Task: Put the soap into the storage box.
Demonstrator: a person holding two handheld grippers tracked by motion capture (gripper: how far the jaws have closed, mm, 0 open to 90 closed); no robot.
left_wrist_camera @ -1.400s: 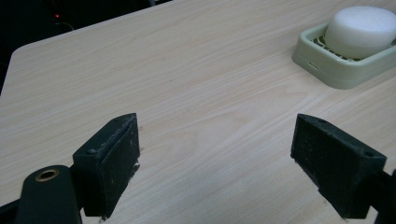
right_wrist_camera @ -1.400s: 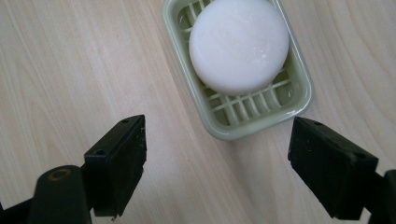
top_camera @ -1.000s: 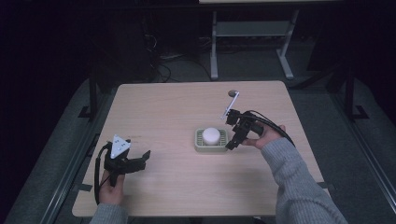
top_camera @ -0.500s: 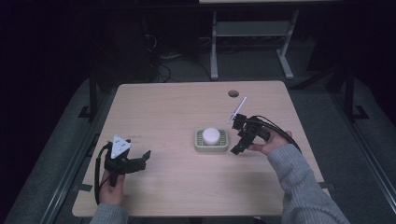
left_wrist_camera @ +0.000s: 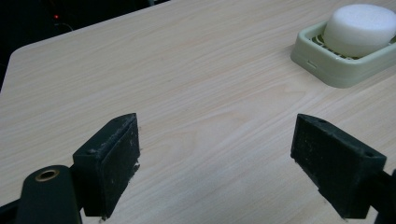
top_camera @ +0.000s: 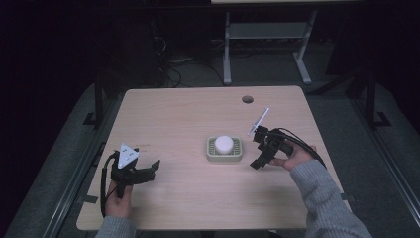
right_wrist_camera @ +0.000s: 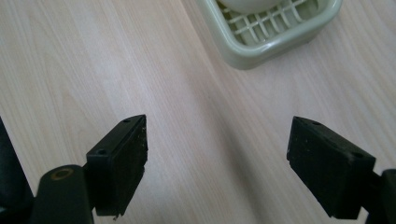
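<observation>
Pale green tray [top_camera: 224, 154] with a white puck [top_camera: 224, 144] in it sits mid-surface, nearer the right edge. Right claw [top_camera: 258, 157] hangs open and empty just right of the tray. Left claw [top_camera: 148, 170] is open, empty, near the front-left corner of the surface [top_camera: 188, 114].

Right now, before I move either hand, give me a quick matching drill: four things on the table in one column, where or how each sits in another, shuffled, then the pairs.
Things:
1. white round sponge
2. green tray
3. left tongs
4. right tongs

Places or states:
A. open, near the table's front left corner
B. open, just right of the tray
C. lying in the tray
D. on the table's middle, holding the sponge

Pairs: 1-C, 2-D, 3-A, 4-B
</observation>
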